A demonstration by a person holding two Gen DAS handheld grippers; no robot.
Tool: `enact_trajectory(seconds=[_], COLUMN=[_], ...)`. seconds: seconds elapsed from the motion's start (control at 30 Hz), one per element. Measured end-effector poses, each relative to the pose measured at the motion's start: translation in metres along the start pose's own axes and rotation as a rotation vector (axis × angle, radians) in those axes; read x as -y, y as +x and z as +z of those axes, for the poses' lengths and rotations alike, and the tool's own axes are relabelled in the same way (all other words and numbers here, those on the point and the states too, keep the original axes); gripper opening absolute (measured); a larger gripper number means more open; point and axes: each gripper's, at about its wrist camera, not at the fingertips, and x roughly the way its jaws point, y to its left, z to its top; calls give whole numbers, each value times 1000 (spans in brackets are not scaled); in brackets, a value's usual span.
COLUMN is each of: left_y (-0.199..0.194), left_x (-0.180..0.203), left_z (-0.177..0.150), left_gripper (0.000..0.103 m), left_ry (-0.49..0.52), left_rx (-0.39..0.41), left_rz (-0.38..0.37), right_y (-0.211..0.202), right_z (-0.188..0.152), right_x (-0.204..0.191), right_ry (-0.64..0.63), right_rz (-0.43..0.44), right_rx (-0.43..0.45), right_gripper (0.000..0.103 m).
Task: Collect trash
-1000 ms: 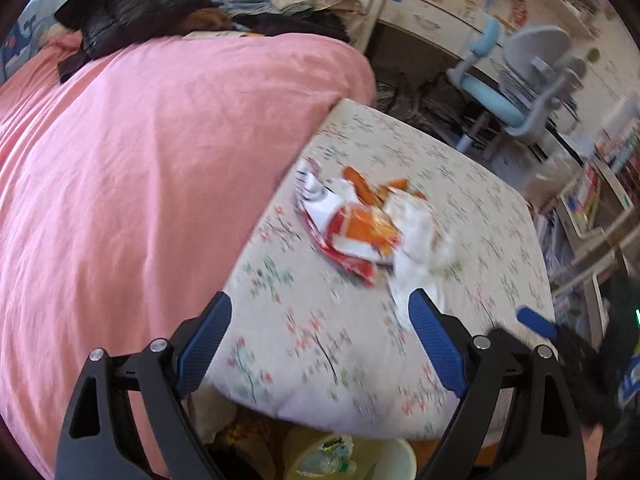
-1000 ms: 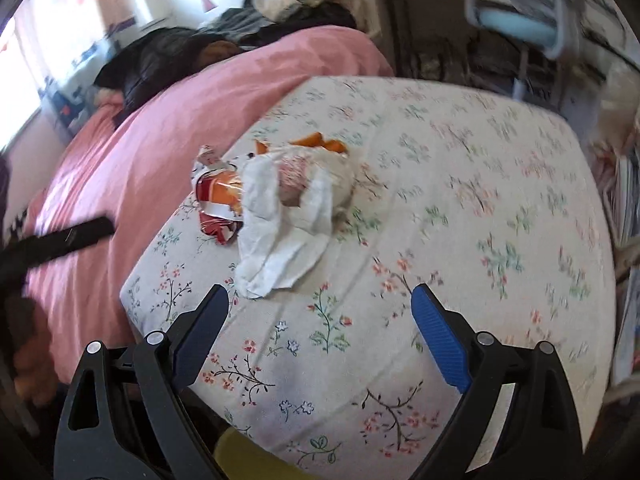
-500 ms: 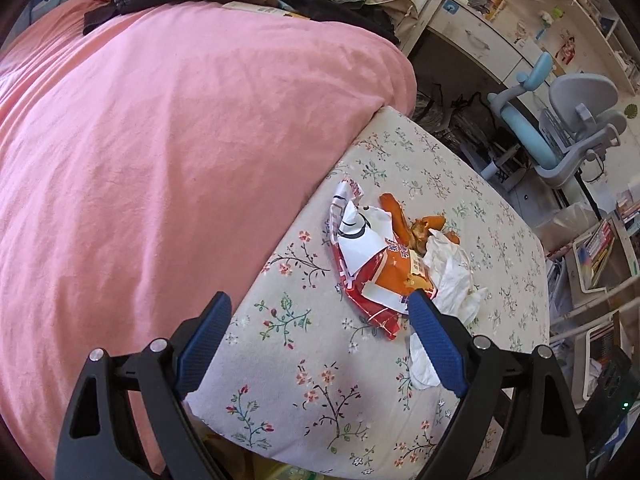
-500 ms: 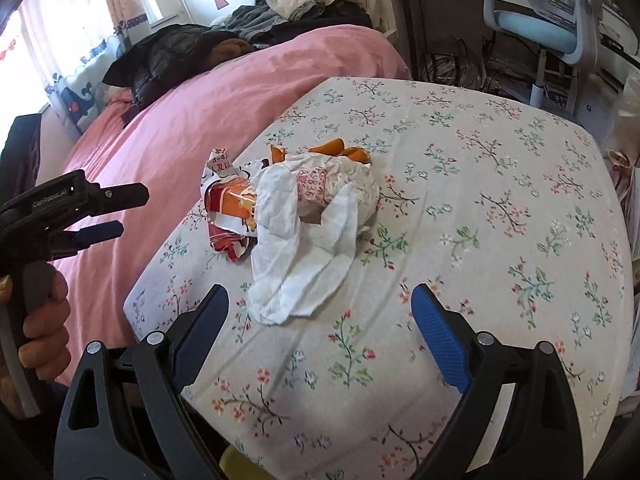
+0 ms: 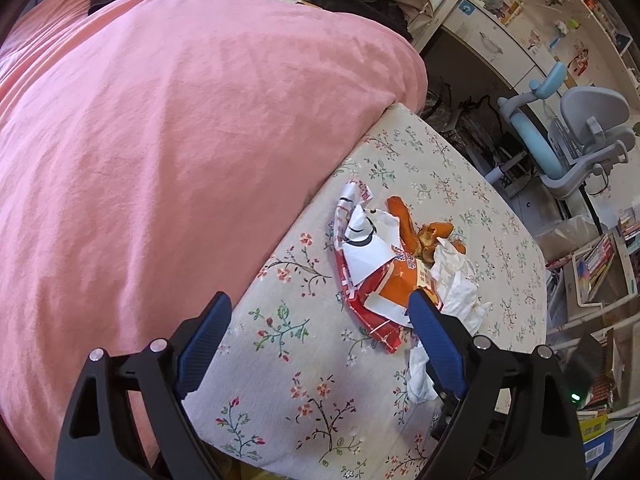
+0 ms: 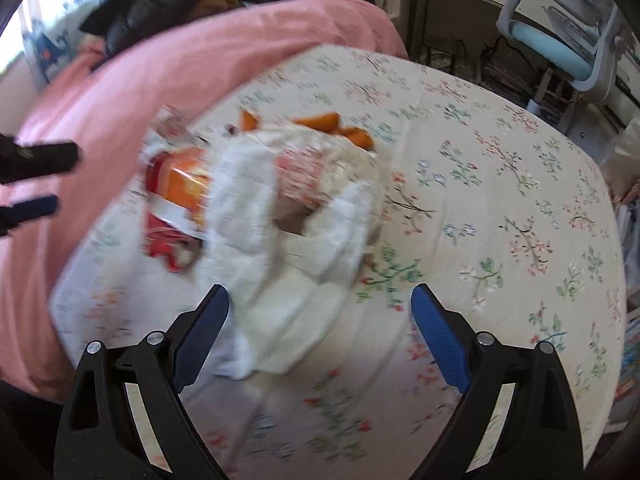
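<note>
On the flowered surface [image 5: 304, 392] beside the pink bed [image 5: 160, 160] lies your trash: torn wrapper [image 5: 372, 280], orange peels [image 5: 416, 228], white tissue [image 6: 280, 280]. Both your left tongs [image 5: 320, 312] and right tongs [image 6: 320, 304] gape wide, gripping nothing.

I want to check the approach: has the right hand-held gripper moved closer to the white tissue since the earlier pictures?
Yes. The right hand-held gripper has come forward and down toward the trash pile; the white tissue on the floral tablecloth now reaches between its open fingers.

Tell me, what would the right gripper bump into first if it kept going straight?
Probably the white tissue, lying between the open right gripper fingers. The picture is blurred, so depth is unclear.
</note>
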Motion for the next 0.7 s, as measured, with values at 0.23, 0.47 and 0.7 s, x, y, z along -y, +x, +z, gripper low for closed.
enact_trajectory(seconds=[0.23, 0.47, 0.7], left_y=[2, 5, 10], left_x=[2, 4, 9], left_z=[5, 7, 3], left_gripper=[86, 86, 86], left_ry=[-5, -6, 14], left_rx=[5, 1, -16], left_rz=[-3, 5, 10], right_y=[2, -28, 0], right_z=[-3, -1, 5], right_x=[54, 77, -4], right_ry=[83, 197, -17], right_rz=[-80, 57, 127], right_rx=[-45, 86, 32], right_gripper=[89, 89, 89])
